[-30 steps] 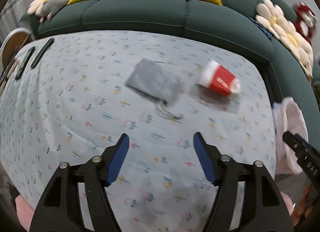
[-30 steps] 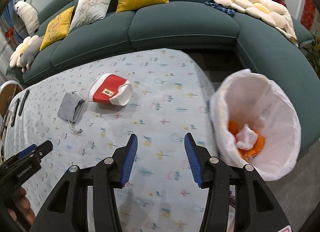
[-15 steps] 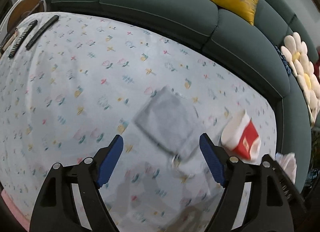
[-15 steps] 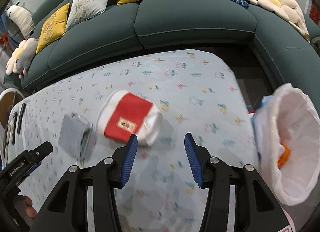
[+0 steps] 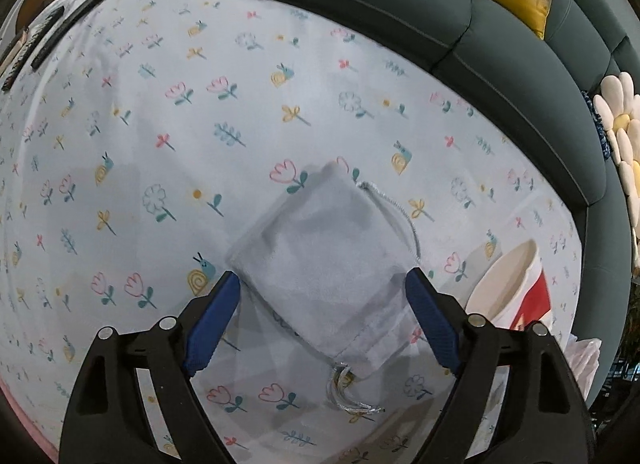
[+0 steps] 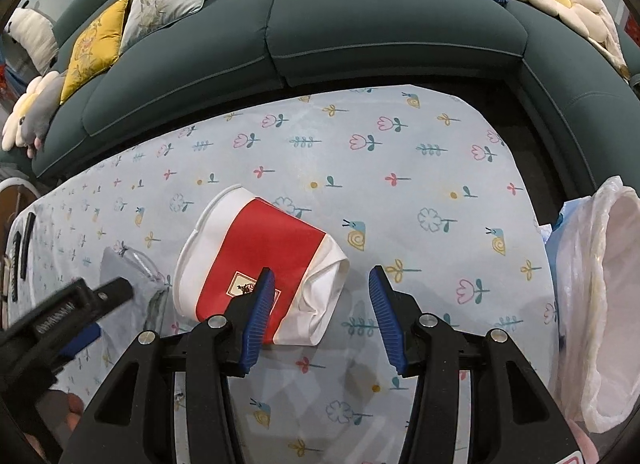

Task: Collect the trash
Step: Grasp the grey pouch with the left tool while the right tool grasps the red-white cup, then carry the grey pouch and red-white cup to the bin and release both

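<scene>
Grey fabric pouch [image 5: 324, 260] now lies between the tips of the left gripper [image 5: 322, 296], which a second ago hung well short of it; the jaws are opening and stand either side of the pouch without pressing it. Right gripper [image 6: 322, 284] has likewise closed in on the red-and-white paper cup [image 6: 260, 260], lying on its side; its jaws are spread, one tip over the cup's red band, nothing pinched. Both pickups appear imminent. Lined bin [image 6: 600, 296] stands at the desk's [image 6: 400, 168] right edge. Cup and pouch lie just beside each other, so the two grippers crowd. Drawstring [image 5: 352, 400] trails loose. Remotes [image 5: 44, 44] lie well apart.
</scene>
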Motion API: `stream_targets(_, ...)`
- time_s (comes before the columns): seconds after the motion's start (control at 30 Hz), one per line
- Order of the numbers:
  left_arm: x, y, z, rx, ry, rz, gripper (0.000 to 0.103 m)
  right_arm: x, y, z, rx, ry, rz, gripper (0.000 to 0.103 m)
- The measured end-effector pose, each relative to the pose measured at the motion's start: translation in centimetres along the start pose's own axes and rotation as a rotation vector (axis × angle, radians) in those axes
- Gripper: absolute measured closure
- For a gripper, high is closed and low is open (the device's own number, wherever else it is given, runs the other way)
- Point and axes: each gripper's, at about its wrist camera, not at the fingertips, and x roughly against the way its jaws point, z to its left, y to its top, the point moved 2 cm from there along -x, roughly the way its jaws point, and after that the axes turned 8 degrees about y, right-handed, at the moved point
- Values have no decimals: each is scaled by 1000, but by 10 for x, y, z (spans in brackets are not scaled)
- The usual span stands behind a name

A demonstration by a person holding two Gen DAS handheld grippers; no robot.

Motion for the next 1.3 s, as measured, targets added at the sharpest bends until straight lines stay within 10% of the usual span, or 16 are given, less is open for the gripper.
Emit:
stream_targets(0.23,5,-9,-4,-55,8,-52,49,1,-5,0,-8,43,6,66)
stream_targets(0.43,10,-27,1,-91,-62,-35,94,6,-18,4,-20,77,25,87)
stream_targets(1.3,90,-164,20,-265,-110,-88,99,97,-124,-38,-47,79,-10,90)
